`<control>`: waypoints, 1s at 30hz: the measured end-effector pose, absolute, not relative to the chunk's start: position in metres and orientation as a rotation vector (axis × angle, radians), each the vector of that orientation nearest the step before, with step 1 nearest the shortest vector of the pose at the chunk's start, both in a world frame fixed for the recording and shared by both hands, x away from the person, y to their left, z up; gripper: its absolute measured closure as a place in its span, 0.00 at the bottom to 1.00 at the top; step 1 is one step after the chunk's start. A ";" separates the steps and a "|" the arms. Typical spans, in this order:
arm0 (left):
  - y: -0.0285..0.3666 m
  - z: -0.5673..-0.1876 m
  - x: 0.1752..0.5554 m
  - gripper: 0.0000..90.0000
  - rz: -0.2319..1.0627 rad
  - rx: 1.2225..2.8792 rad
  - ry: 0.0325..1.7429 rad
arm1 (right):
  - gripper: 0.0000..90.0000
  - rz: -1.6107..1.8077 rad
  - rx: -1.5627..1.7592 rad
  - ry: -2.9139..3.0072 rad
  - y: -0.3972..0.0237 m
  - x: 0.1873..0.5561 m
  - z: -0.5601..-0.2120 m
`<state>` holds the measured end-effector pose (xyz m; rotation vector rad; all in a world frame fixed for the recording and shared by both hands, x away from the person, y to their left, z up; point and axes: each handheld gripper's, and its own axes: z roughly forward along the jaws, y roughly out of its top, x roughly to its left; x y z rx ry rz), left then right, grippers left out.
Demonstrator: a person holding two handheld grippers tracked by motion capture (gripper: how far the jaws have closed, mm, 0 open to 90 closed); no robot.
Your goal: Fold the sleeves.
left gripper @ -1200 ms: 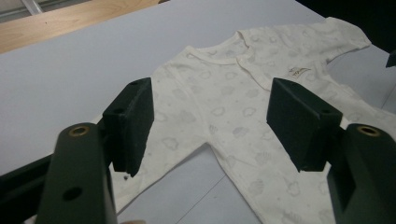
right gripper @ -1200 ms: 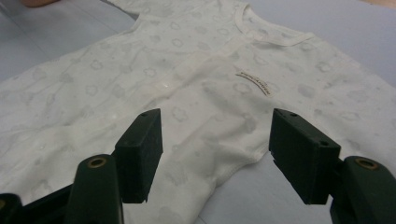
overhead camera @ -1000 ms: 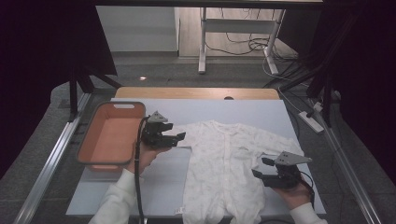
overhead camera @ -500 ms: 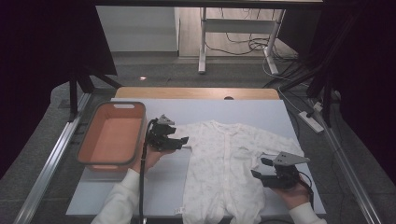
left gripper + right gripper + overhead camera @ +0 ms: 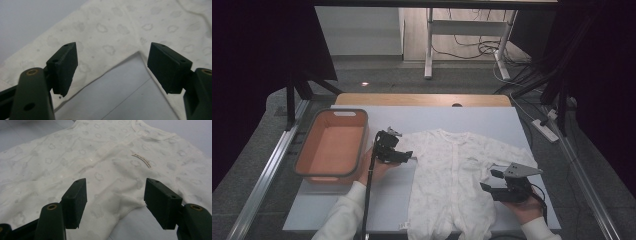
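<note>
White romper (image 5: 452,175) flat on worktop (image 5: 492,120) | left gripper (image 5: 404,156) at sleeve, jaws spread, just opening, nothing between | right gripper (image 5: 492,187) at armpit, jaws spread, empty

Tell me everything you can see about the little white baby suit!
The baby suit is soft-looking cream cloth printed with faint clouds. It has a snap strip down the front, a small chest label, sleeves and legs. It lies flat, face up, spread on the pale table, legs toward the person. No claw is pressing on it.
</note>
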<state>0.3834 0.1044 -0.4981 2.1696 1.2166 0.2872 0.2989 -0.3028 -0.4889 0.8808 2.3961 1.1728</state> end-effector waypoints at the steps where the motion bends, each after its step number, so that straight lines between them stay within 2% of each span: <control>1: 0.104 -0.501 0.385 0.27 0.284 2.182 1.219 | 0.39 1.175 0.879 2.397 -0.302 0.299 -0.489; 16: 0.103 -0.525 0.403 0.23 0.275 2.264 1.278 | 0.39 1.167 0.871 2.409 -0.301 0.299 -0.489; 25: 0.106 -0.527 0.405 0.28 0.300 2.243 1.303 | 0.38 1.157 0.861 2.399 -0.302 0.299 -0.490; 30: 0.104 -0.527 0.403 0.26 0.296 2.289 1.271 | 0.38 1.152 0.861 2.396 -0.302 0.298 -0.490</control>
